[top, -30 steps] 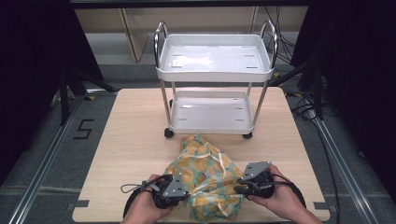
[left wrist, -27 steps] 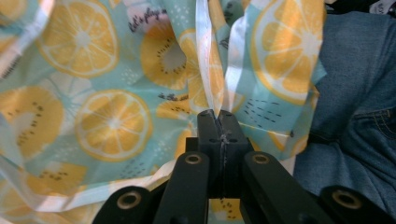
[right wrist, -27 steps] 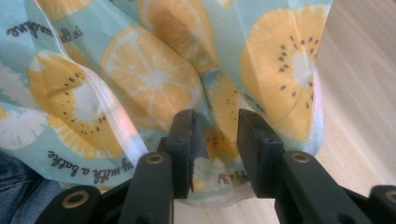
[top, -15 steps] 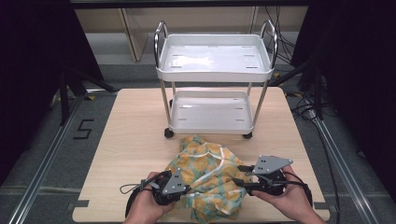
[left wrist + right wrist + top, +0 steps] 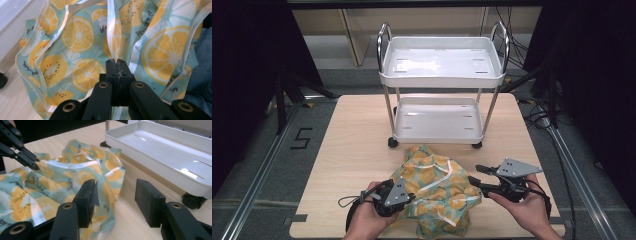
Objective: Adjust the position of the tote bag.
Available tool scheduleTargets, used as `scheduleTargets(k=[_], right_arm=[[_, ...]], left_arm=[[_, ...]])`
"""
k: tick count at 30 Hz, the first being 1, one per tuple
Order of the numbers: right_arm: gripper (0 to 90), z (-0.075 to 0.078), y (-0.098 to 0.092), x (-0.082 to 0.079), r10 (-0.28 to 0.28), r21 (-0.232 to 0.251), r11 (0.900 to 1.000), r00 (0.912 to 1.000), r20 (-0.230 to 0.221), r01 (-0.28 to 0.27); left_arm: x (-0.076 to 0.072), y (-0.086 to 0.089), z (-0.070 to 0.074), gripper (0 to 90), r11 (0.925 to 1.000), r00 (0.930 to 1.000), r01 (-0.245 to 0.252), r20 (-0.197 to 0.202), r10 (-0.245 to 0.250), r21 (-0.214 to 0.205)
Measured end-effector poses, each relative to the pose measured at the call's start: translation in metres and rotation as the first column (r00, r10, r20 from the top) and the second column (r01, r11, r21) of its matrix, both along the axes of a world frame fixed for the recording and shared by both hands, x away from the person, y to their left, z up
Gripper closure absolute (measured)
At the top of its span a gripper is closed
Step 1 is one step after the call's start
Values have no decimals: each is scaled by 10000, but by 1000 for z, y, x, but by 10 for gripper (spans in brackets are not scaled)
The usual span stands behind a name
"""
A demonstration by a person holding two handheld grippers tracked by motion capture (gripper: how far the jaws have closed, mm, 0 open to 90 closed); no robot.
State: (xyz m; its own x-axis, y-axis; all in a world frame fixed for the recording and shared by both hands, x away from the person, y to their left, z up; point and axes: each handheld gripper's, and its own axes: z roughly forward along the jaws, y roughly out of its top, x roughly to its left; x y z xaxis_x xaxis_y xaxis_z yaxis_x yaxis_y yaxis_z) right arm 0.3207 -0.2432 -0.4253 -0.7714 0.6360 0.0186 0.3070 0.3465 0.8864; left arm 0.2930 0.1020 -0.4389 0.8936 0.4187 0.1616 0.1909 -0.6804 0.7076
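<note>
Fruit-print cloth (image 5: 437, 192) lies crumpled on the table (image 5: 352, 150) near the person. The left gripper (image 5: 117, 62) pinches its white edge. The right gripper (image 5: 116, 195) has just been opening, nothing between its jaws. One pinch could slip, dropping the cloth.

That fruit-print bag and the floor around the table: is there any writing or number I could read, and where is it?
"5": black mark on the grey floor, left of the table.
"let's": small script on the fruit-print bag; it recurs on the print.
Other script on the bag: too blurred to read.
</note>
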Motion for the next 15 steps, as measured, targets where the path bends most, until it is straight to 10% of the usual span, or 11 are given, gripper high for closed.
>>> scheduleTargets(k=[15], right_arm=[[515, -3, -12, 4, -756, 101, 9971, 9965, -364, 760]], left_arm=[[-2, -4, 4, 897, 9999, 9998, -61, 172, 62, -91]])
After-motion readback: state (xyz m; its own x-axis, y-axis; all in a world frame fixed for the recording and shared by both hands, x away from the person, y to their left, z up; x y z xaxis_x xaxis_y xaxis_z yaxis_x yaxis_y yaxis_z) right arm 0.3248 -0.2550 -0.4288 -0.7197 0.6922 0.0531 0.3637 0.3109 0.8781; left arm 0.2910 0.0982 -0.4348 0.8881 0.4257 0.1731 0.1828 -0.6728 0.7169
